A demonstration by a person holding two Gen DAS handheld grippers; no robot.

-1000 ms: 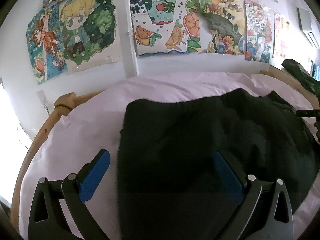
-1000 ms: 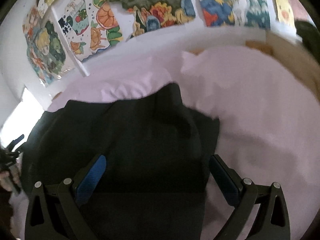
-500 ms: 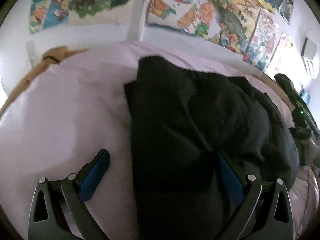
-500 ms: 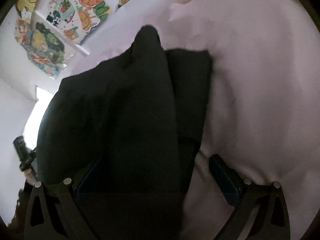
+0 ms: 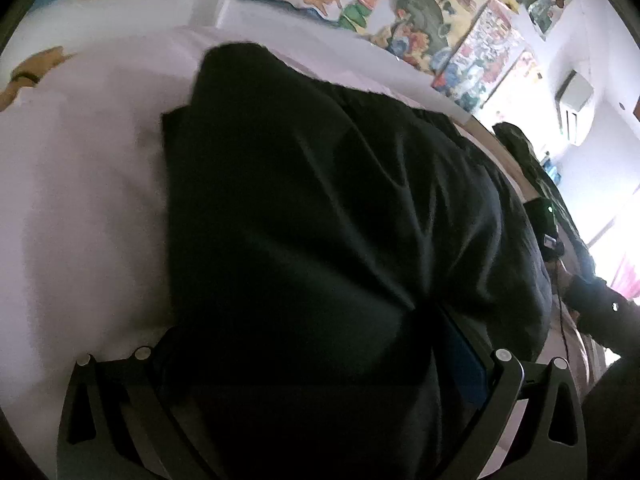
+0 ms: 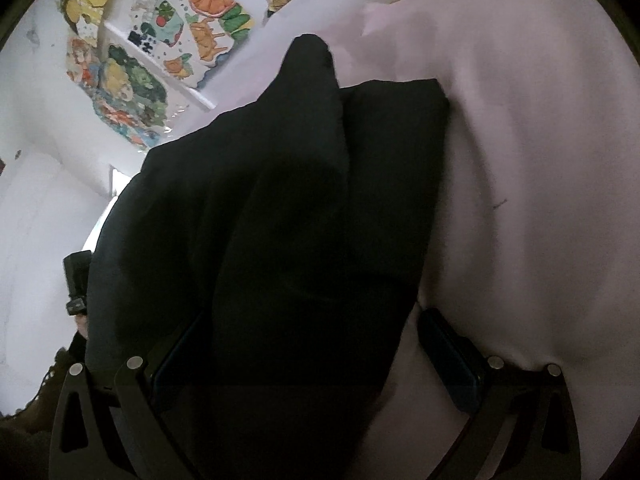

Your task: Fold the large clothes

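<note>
A large black garment (image 5: 320, 220) lies on the pale pink bed sheet (image 5: 80, 200), partly folded, one end rising to a peak. In the left wrist view my left gripper (image 5: 316, 356) stands wide, the cloth bunched between its fingers and covering the left one; the blue pad (image 5: 464, 360) of the right finger shows. In the right wrist view the garment (image 6: 300, 220) fills the gap of my right gripper (image 6: 316, 352), whose jaws are wide apart. Its right finger (image 6: 448, 356) rests on bare sheet (image 6: 520, 160). Neither gripper pinches the cloth.
Colourful drawings (image 5: 400, 12) hang on the white wall behind the bed. A wooden bed frame (image 5: 28, 72) shows at far left. Dark clothes (image 5: 528, 160) lie at the bed's right side. The other hand-held gripper (image 6: 76, 276) shows at the left edge.
Both grippers have dropped low and pushed forward into the garment, which now fills their gaps. The cloth has bunched up towards the wall and the views have tilted.
</note>
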